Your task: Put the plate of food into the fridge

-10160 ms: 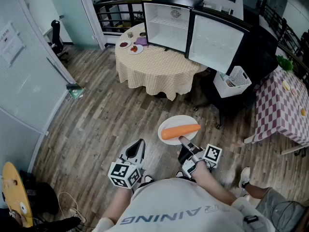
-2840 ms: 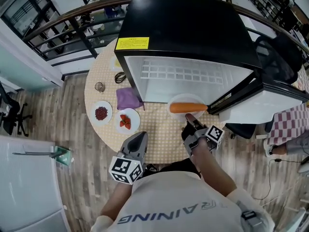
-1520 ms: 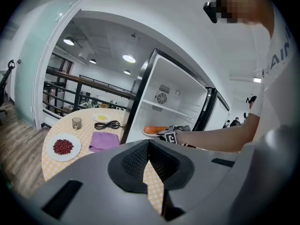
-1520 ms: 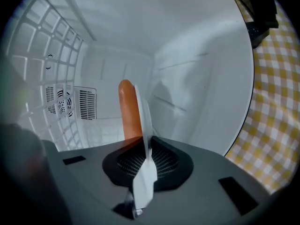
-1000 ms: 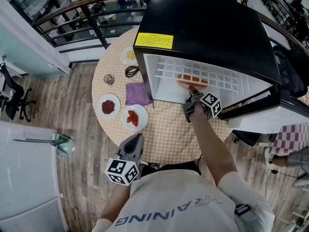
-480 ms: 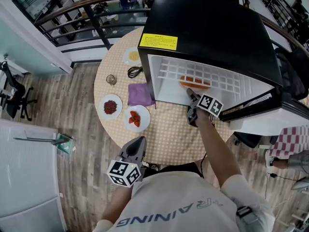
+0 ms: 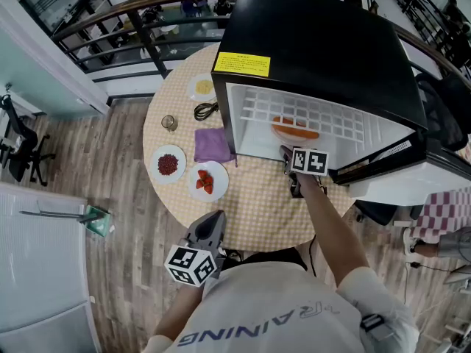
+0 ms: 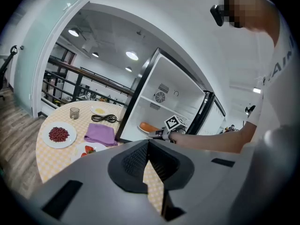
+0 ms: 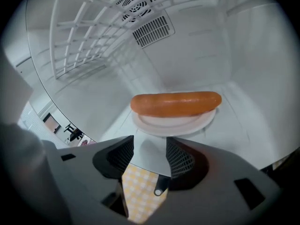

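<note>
As the right gripper (image 9: pixel 150 139) just opened wide, empty, the plate (image 9: pixel 174 122) lay clear ahead. The left gripper (image 8: pixel 148 142) had its jaws together.

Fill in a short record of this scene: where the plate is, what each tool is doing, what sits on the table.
plate: on the fridge floor, long orange food on it
right tool: jaws just opened, apart, nothing between them, short of the plate
left tool: shut, empty, short of the table
on table: purple cloth, dish of dark-red bits, dish of red fruit
</note>
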